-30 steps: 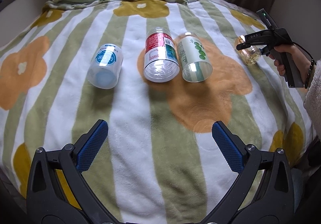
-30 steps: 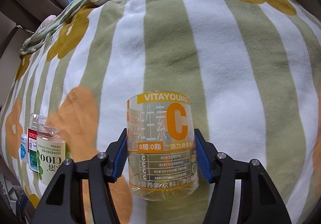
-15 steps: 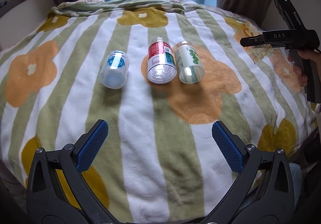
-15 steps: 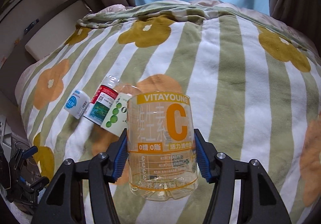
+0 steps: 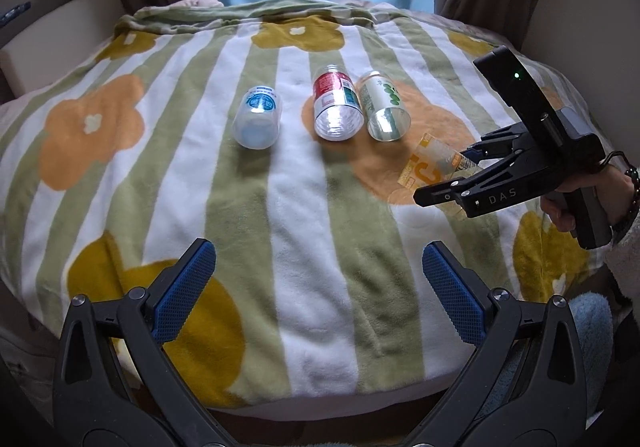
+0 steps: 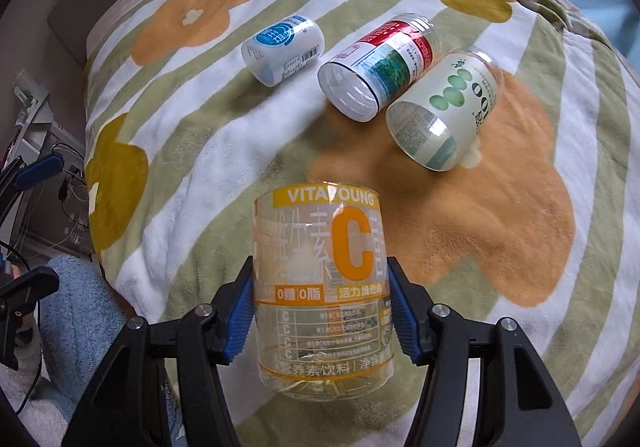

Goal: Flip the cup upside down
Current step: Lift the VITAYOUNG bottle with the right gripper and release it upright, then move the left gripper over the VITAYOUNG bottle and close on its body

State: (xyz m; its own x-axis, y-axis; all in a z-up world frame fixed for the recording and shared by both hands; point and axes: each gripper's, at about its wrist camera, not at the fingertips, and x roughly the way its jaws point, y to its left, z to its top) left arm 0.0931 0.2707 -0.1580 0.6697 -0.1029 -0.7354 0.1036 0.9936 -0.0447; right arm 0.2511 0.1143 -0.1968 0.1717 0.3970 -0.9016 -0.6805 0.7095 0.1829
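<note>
Currently mid-flip: clear orange VITAYOUNG cup (image 6: pixel 320 283) clamped between the blue pads of the right gripper (image 6: pixel 320 317), carried above the floral blanket (image 6: pixel 500 231), tilted, not yet set down. Which end is the rim: cannot tell. Left to do, by judgement: finish rotation, lower mouth-down, release. Seen from the left wrist, held right of centre, near the green-dot cup (image 5: pixel 383 107); red-label cup (image 5: pixel 335 107) just beside it, blue-label cup (image 5: pixel 257 122) farther left, all lying sideways. Right hand (image 5: pixel 588 195) on the handle, gripper pointing left. Left gripper (image 5: pixel 319 279) near edge, jaws wide apart, empty.
</note>
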